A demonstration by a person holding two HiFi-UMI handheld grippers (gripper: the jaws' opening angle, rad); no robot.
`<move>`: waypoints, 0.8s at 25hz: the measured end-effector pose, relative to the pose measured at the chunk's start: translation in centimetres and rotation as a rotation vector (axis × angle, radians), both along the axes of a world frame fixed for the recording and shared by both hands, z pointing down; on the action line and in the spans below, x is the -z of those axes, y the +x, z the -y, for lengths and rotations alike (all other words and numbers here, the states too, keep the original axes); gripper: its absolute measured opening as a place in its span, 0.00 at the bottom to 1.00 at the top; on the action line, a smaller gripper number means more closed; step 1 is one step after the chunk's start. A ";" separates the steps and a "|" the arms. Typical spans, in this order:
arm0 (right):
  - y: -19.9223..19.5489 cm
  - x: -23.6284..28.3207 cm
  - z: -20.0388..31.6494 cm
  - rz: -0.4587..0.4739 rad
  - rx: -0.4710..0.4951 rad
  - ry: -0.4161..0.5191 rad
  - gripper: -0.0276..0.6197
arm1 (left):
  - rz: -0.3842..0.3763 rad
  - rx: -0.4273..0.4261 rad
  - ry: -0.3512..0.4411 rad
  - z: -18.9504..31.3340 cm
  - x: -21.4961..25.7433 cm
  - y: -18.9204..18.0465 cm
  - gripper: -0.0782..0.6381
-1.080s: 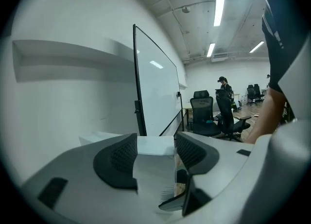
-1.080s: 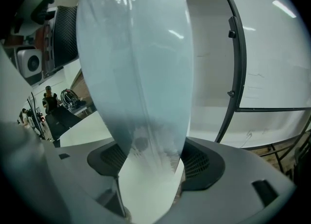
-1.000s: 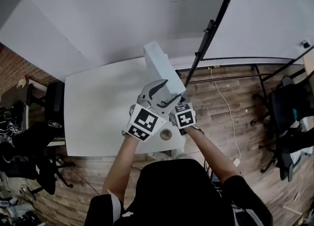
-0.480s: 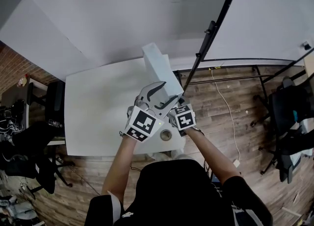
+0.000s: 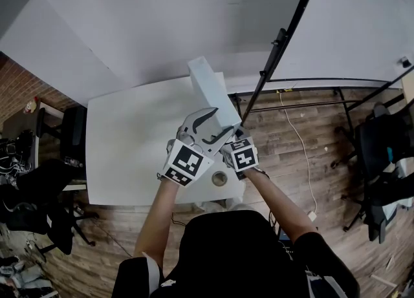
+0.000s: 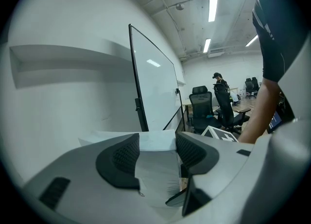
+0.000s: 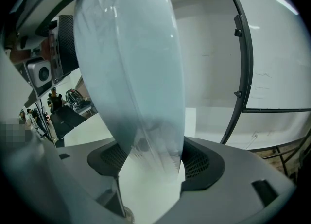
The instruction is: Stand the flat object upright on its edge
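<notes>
White table (image 5: 129,141), wood floor (image 5: 304,151), left claw (image 6: 156,144) and right claw (image 7: 153,162) clamped on white slab (image 5: 208,86)

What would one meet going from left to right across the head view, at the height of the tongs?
Black chair by the table → white table → left tongs → right tongs → white cable on the floor → black office chair. The white slab overlaps both tongs, so it is left out.

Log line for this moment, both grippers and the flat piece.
left gripper: shut on white slab | right gripper: shut on white slab | white slab: tilted over table | freestanding on edge: not yet
</notes>
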State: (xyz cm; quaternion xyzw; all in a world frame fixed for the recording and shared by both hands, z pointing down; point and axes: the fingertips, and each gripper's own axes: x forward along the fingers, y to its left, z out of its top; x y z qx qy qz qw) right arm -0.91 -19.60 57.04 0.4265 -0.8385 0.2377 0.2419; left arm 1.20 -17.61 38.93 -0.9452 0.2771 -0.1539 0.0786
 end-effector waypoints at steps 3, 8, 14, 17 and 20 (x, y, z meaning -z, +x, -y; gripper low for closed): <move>0.0 -0.1 0.0 0.002 0.002 -0.003 0.54 | -0.002 -0.007 0.009 0.1 0.0 -0.1 0.45; 0.2 -0.9 0.3 0.011 0.001 -0.015 0.54 | -0.004 0.002 0.009 0.9 -0.1 -0.5 0.45; -0.1 -0.5 0.5 0.014 0.029 -0.012 0.54 | -0.009 0.004 -0.001 1.7 -0.1 -1.3 0.45; -0.2 -0.2 0.5 0.009 0.054 -0.020 0.54 | -0.013 0.006 -0.002 2.1 -0.1 -1.8 0.45; -0.1 0.2 0.6 0.002 0.073 -0.029 0.54 | -0.010 0.003 -0.007 2.5 -0.2 -2.0 0.45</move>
